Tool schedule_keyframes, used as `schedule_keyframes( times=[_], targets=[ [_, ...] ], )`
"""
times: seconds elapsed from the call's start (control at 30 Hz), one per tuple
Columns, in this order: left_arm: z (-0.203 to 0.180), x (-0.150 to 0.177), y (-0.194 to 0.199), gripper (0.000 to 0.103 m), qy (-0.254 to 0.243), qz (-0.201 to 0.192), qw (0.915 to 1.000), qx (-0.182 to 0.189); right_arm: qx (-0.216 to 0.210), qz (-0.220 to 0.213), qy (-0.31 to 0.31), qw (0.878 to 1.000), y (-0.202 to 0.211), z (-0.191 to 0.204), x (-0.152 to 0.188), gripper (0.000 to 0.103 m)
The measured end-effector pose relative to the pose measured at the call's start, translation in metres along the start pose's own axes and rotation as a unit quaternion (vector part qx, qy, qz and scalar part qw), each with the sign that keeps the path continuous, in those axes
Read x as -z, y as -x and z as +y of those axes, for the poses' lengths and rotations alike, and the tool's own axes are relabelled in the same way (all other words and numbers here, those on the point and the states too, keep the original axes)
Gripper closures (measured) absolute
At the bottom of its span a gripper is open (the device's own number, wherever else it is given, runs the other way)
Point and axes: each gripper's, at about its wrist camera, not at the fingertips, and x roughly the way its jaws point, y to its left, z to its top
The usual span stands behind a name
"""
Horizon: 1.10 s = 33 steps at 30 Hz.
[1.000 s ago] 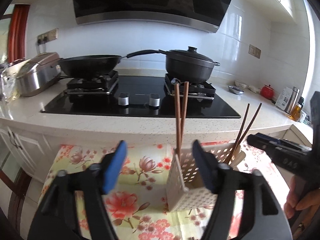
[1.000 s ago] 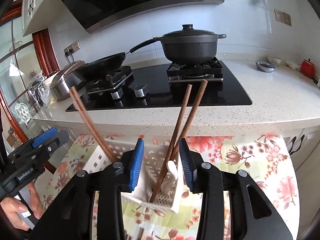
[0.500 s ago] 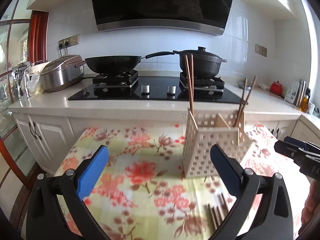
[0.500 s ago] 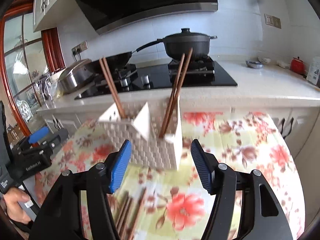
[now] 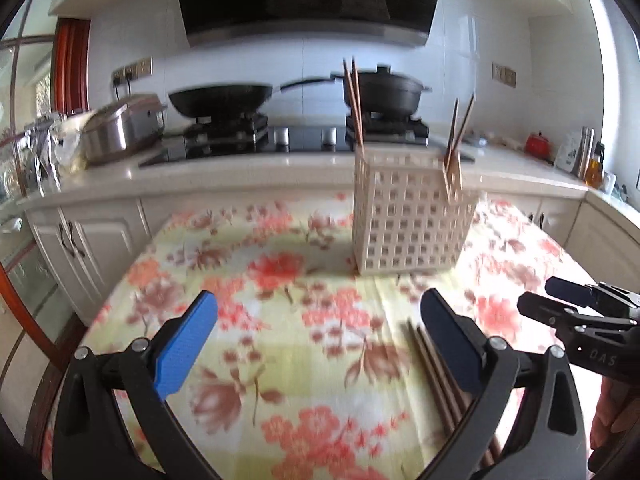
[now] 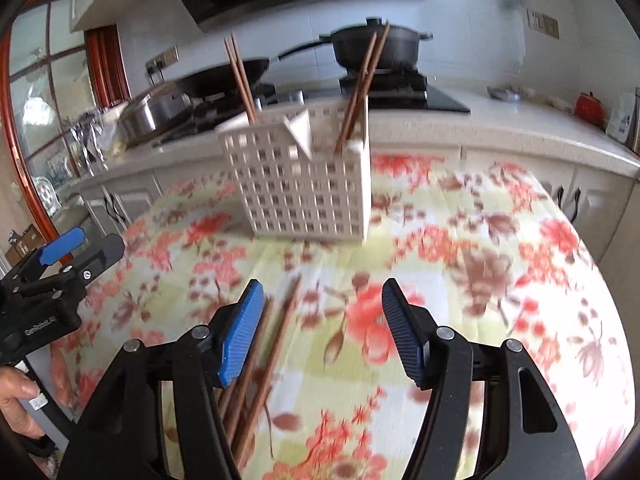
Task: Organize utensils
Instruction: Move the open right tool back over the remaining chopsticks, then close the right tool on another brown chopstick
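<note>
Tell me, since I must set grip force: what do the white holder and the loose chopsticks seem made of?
White holder: likely moulded plastic, matte off-white, with an even square lattice and thin walls. Loose chopsticks on the cloth: probably wood, reddish-brown, slender and dull, though motion blur hides any grain, so lacquered bamboo is possible.

the floral tablecloth [image 5: 280,320] lies bare across its near and left stretch, room enough for a gripper to pass there. far and right of centre the white lattice utensil basket [image 5: 412,220] stands upright on the cloth, with two pairs of chopsticks [image 5: 354,108] rising well above its rim and blocking a low pass over it. loose chopsticks [image 6: 256,368] lie flat on the near cloth, just beside the right gripper [image 6: 322,330] and under its left finger. the left gripper [image 5: 316,344], jaws wide, hangs over bare cloth. behind the basket the counter edge [image 5: 240,172] closes off the far side.
</note>
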Motion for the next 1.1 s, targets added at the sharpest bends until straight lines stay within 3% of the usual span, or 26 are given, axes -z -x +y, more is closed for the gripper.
schedule_keyframes(
  times=[0.13,0.2,0.57,0.87,0.97,1.1],
  targets=[
    [0.003,0.017,-0.009,0.005,0.002,0.03,0.9996,0.0,0.01,0.036,0.006,0.999,-0.019,0.008,0.014,0.044],
    [0.005,0.023,-0.013,0.005,0.004,0.041,0.9991,-0.004,0.007,0.05,0.004,0.999,-0.029,0.011,0.018,0.051],
    [0.006,0.03,-0.01,0.005,0.006,0.036,0.9993,0.012,0.013,0.086,0.014,0.996,-0.061,0.026,0.015,0.076],
    [0.007,0.032,-0.011,0.005,0.006,0.04,0.9991,0.013,0.043,0.111,0.058,0.991,-0.083,0.045,0.012,0.084],
    [0.006,0.032,-0.013,0.005,0.008,0.047,0.9986,0.021,0.041,0.112,0.062,0.991,-0.082,0.046,0.014,0.094],
    [-0.001,0.034,-0.014,0.005,-0.004,0.056,0.9981,0.026,0.034,0.11,0.054,0.992,-0.072,0.033,0.02,0.095]
  ],
)
